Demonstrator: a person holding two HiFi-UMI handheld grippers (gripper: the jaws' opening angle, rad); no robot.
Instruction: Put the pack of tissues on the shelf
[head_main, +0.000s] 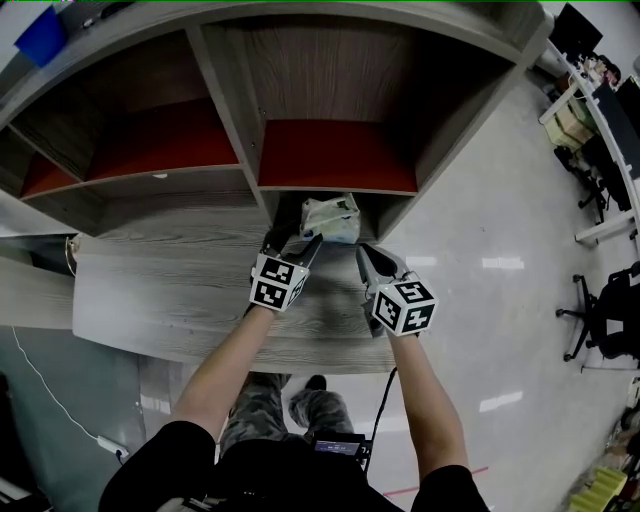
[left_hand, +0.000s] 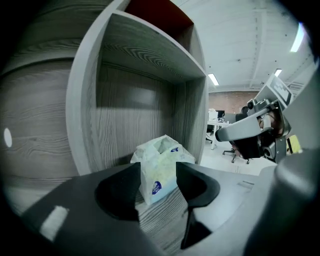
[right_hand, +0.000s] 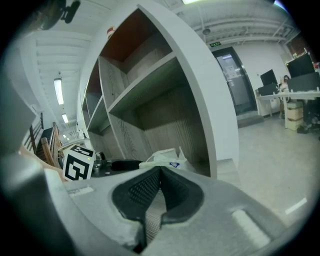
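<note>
While both hand-held grippers sit at the grey wood-grain shelf unit (head_main: 232, 120), the white plastic pack of tissues (left_hand: 160, 167) stands upright inside the open compartment at its right end.
The left gripper (head_main: 295, 240) has its jaws spread wide either side of the pack, not clamping it. The right gripper (right_hand: 160, 172), just beside, has its jaws closed together on nothing.

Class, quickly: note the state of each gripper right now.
Left gripper: open, pack of tissues between its jaws, not gripped.
Right gripper: shut, empty.
</note>
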